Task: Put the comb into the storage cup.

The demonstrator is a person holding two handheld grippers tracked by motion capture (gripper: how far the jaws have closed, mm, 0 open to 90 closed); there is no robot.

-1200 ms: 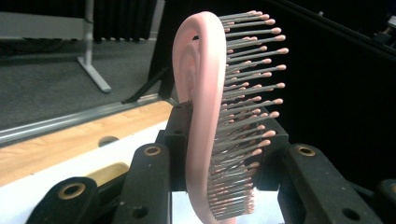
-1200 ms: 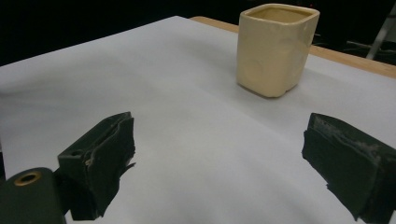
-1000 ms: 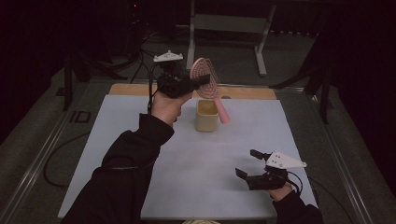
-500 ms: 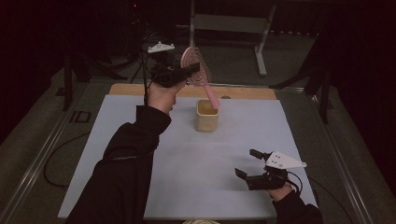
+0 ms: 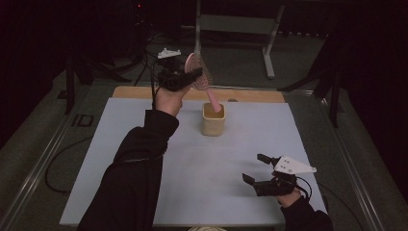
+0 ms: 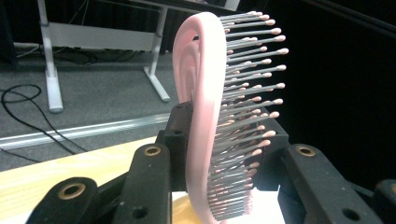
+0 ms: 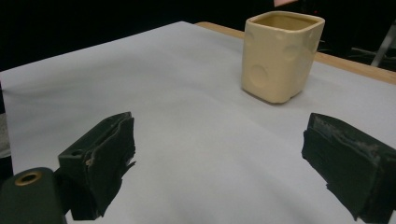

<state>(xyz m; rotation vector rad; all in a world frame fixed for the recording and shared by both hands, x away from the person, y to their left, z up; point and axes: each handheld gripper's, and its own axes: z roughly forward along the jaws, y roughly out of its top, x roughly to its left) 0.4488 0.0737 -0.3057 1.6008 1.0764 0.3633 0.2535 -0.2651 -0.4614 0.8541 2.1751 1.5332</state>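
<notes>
A pink hairbrush with grey bristles is held up in the air over the table's far side, my left gripper shut on its head. In the left gripper view the brush head stands edge-on between the two black jaws. Its handle tip points down at the mouth of a cream square cup that stands on the white sheet. My right gripper rests open near the front right of the table, and the cup stands far ahead of it with nothing between its jaws.
A white sheet covers the table, with a wooden strip along the far edge. A metal stand and cables lie on the floor beyond and to the left.
My left gripper has risen and moved back with the brush, which now stands more upright, its handle tip lifted toward the cup's mouth. The right gripper has stayed still.
</notes>
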